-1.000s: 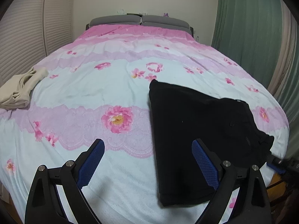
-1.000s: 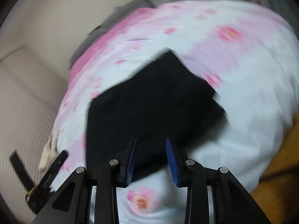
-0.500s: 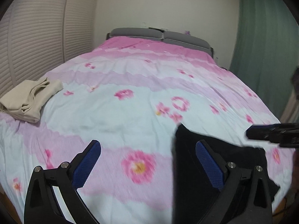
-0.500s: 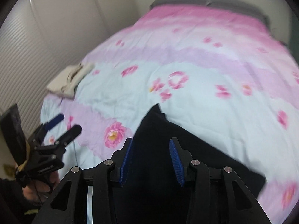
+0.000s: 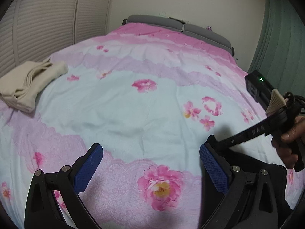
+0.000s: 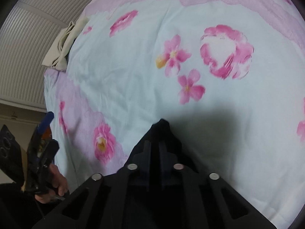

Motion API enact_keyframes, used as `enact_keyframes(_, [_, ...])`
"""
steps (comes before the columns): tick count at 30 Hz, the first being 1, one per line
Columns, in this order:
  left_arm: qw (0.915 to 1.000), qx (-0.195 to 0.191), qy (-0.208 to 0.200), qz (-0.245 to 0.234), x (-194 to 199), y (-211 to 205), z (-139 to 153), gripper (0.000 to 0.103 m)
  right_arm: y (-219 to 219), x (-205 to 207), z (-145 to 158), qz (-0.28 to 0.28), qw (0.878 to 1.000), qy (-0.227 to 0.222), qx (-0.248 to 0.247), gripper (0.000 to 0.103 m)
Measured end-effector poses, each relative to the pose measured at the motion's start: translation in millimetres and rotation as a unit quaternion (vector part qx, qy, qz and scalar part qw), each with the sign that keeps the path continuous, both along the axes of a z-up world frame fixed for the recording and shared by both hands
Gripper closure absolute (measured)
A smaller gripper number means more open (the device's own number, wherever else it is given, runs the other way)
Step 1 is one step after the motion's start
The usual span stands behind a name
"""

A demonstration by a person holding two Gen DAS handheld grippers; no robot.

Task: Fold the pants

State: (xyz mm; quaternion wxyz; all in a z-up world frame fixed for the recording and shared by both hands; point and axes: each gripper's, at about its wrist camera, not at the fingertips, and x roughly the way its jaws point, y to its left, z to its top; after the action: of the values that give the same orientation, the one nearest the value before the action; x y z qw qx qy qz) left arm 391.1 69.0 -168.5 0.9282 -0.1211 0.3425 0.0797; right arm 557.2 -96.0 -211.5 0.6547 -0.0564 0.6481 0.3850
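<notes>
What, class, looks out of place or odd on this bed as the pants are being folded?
Little stands out. The black pants lie at the near edge of the floral bedspread, a corner pinched in the right gripper, jaws shut. A folded beige garment sits apart at the bed's left edge. The left gripper is open and empty.
</notes>
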Motion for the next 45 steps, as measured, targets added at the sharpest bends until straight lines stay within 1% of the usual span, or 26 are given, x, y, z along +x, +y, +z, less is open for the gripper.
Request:
enact_keyframes(2, [0.9999,-0.008,0.002,0.006,1.3,4.6,-2.7,0.000,6.1,-5.1,13.7,0.022,0.999,-0.030,-0.001,0.100])
enact_keyframes(3, [0.9999,-0.011,0.002,0.008,1.6,6.2,-2.9,0.000,8.1,-4.9,18.1,0.022,0.999,-0.039,-0.001,0.101])
enact_keyframes(4, [0.9998,-0.016,0.002,0.010,2.1,8.0,-2.9,0.000,9.8,0.4,21.8,0.017,0.999,-0.051,-0.004,0.102])
enact_keyframes(5, [0.9998,-0.018,0.000,0.011,1.9,8.8,-2.6,0.000,9.5,6.0,27.6,0.001,0.997,-0.077,-0.009,0.102])
enact_keyframes(6, [0.9998,-0.019,-0.001,0.012,1.3,8.7,-1.9,0.000,8.6,14.0,32.5,-0.013,0.996,-0.089,-0.009,0.102])
enact_keyframes(7, [0.9998,-0.018,-0.002,0.011,0.5,7.8,-1.2,0.000,6.6,18.9,36.0,-0.024,0.995,-0.101,-0.009,0.102])
enact_keyframes(8, [0.9998,-0.017,-0.002,0.009,0.0,7.2,-0.5,0.000,6.1,21.7,37.7,-0.030,0.995,-0.098,0.001,0.102])
enact_keyframes(10, [0.9998,-0.016,-0.003,0.007,-2.7,6.6,2.2,0.000,10.4,14.4,39.6,-0.011,0.994,-0.105,0.002,0.102])
enact_keyframes(12, [0.9998,-0.016,-0.010,0.007,-7.6,6.2,6.9,0.000,10.3,-2.0,43.2,0.012,0.991,-0.134,-0.018,0.102])
enact_keyframes(14, [0.9998,-0.016,-0.014,0.004,-10.0,4.6,9.5,0.000,-3.1,-16.4,45.2,0.024,0.989,-0.141,-0.025,0.092])
enact_keyframes(16, [0.9997,-0.018,-0.015,-0.003,-12.5,-0.3,10.9,0.000,-15.9,-26.0,47.0,0.030,0.989,-0.145,-0.028,0.059])
enact_keyframes(17, [0.9997,-0.017,-0.014,-0.006,-13.3,-2.8,11.4,0.000,-25.6,-32.0,45.7,0.035,0.988,-0.149,-0.031,0.055])
enact_keyframes(19, [0.9997,-0.013,-0.016,-0.016,-16.5,-11.1,12.1,0.000,-42.9,-33.4,43.0,0.041,0.988,-0.144,-0.036,0.053])
enact_keyframes(22, [0.9996,-0.008,-0.015,-0.025,-18.0,-21.5,11.6,0.000,-50.4,-34.1,30.1,0.053,0.992,-0.111,-0.027,0.053])
enact_keyframes(25, [0.9995,-0.005,-0.010,-0.029,-17.8,-28.0,10.0,0.000,-46.1,-32.4,13.3,0.074,0.996,-0.058,-0.013,0.053])
enact_keyframes(27, [0.9995,0.001,-0.010,-0.030,-18.2,-31.1,9.8,0.000,-46.1,-24.0,1.7,0.062,0.998,-0.028,-0.007,0.054])
enact_keyframes(29, [0.9995,0.007,-0.010,-0.030,-18.2,-34.2,9.6,0.000,-49.6,-19.0,-5.2,0.045,0.999,-0.005,0.005,0.070])
enact_keyframes(30, [0.9994,0.009,-0.010,-0.031,-17.9,-35.5,9.2,0.000,-50.4,-17.2,-9.2,0.040,0.999,0.004,0.005,0.087])
enact_keyframes(31, [0.9994,0.011,-0.009,-0.031,-17.5,-36.5,8.3,0.000,-49.0,-19.2,-11.9,0.040,0.999,-0.001,-0.003,0.096])
enact_keyframes(33, [0.9994,0.014,-0.006,-0.031,-16.7,-37.5,6.1,0.000,-49.1,-23.8,-14.7,0.047,0.999,-0.008,-0.005,0.098])
enact_keyframes(35, [0.9994,0.016,-0.003,-0.032,-15.6,-38.7,3.1,0.000,-51.2,-26.3,-13.1,0.037,0.999,-0.027,-0.008,0.100])
enact_keyframes(38, [0.9993,0.018,0.006,-0.033,-12.8,-42.4,-2.8,0.000,-59.3,-20.2,-9.2,0.008,0.999,-0.048,-0.005,0.101])
enact_keyframes(41, [0.9991,0.020,0.010,-0.037,-13.5,-47.2,-3.4,0.000,-63.9,-18.9,-3.5,-0.010,0.997,-0.081,-0.007,0.101])
enact_keyframes(42, [0.9990,0.022,0.008,-0.038,-14.7,-48.6,-2.1,0.000,-68.9,-21.3,2.7,-0.022,0.994,-0.107,-0.018,0.101])
enact_keyframes(43, [0.9989,0.025,0.006,-0.039,-17.0,-50.2,0.3,0.000,-70.5,-22.6,7.6,-0.025,0.992,-0.122,-0.024,0.099])
enact_keyframes(45, [0.9988,0.029,0.002,-0.040,-20.6,-52.2,4.1,0.000,-81.9,-35.0,25.2,-0.037,0.989,-0.146,-0.007,0.098])
